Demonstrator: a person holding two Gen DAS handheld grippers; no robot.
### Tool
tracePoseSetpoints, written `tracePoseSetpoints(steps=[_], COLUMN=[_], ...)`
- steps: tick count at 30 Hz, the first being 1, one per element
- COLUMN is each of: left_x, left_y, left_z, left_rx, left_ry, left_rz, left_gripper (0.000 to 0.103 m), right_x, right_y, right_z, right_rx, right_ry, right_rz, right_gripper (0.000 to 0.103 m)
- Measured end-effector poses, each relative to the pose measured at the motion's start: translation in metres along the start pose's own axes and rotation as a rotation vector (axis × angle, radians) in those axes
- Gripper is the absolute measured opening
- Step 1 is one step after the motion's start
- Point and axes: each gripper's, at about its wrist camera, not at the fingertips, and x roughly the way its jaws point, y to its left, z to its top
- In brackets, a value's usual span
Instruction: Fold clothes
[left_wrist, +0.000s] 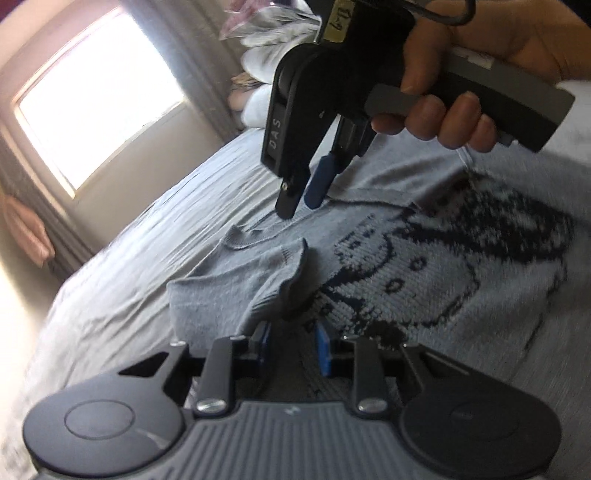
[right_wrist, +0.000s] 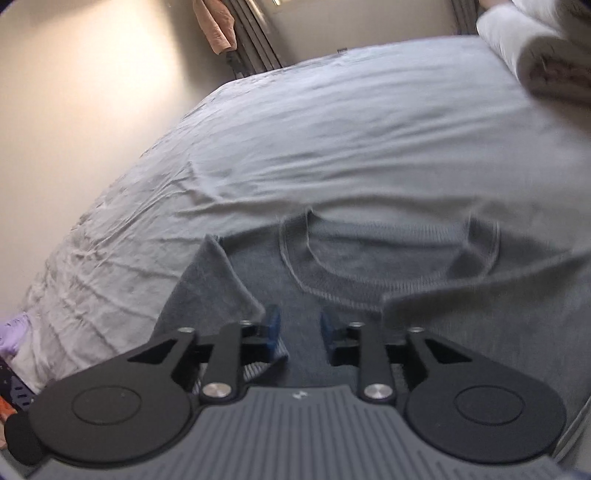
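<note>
Grey knit sweater (left_wrist: 424, 266) on bed (right_wrist: 332, 140), sleeve-fold step: left gripper (left_wrist: 291, 334) clamped on sleeve (left_wrist: 236, 291), right gripper (left_wrist: 301, 205) apart near collar (right_wrist: 332, 273); next carry sleeve across.

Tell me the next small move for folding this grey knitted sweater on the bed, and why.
Probably bring the left hand-held gripper across to lay its pinched fold flat on the grey knitted sweater. That fold of sleeve fabric stands bunched and raised over the dark pattern, while the right hand-held gripper hangs open and empty near the neckline.
</note>
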Motion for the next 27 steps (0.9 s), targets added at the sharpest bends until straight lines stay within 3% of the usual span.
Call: tracePoseSetpoints(steps=[4,9,10,11,13,15,16,18,23,27], left_x=[0.004,0.006,0.006,0.007,0.011,0.016,0.018,0.020,0.007,-0.008], left_y=[0.003,0.026,0.031,0.035,0.043,0.049,0.052,0.055,0.054,0.050], left_z=[0.002,-0.005,-0.007,-0.009,-0.013,-0.016,-0.017,-0.017,-0.009,0.005], left_rx=[0.037,-0.065,-0.094,-0.123,-0.181,-0.236,-0.258,-0.294,-0.376,-0.471], left_ry=[0.006,-0.001,-0.004,-0.005,-0.003,0.000,0.004,0.015,-0.016,-0.075], left_rz=[-0.018,-0.067,-0.079,-0.093,-0.125,-0.148,-0.150,-0.149,-0.151,-0.207], left_gripper=[0.027,0.027,0.027,0.027,0.027,0.023,0.012,0.005,0.003,0.003], right_x=[0.006,0.012,0.015,0.018,0.024,0.029,0.030,0.032,0.025,0.017], right_y=[-0.003,0.004,0.007,0.010,0.013,0.015,0.014,0.013,0.012,0.011], right_z=[-0.011,-0.014,-0.014,-0.015,-0.015,-0.015,-0.014,-0.013,-0.006,0.004], right_rx=[0.026,0.029,0.016,0.004,-0.012,-0.018,-0.009,0.005,0.009,-0.005], right_ry=[0.020,0.009,0.014,0.020,0.025,0.024,0.019,0.011,-0.019,-0.047], right_rz=[0.039,0.099,0.092,0.084,0.063,0.038,0.036,0.030,0.019,-0.001], right_gripper=[0.036,0.036,0.033,0.017,0.007,0.005,0.005,0.005,0.005,0.005])
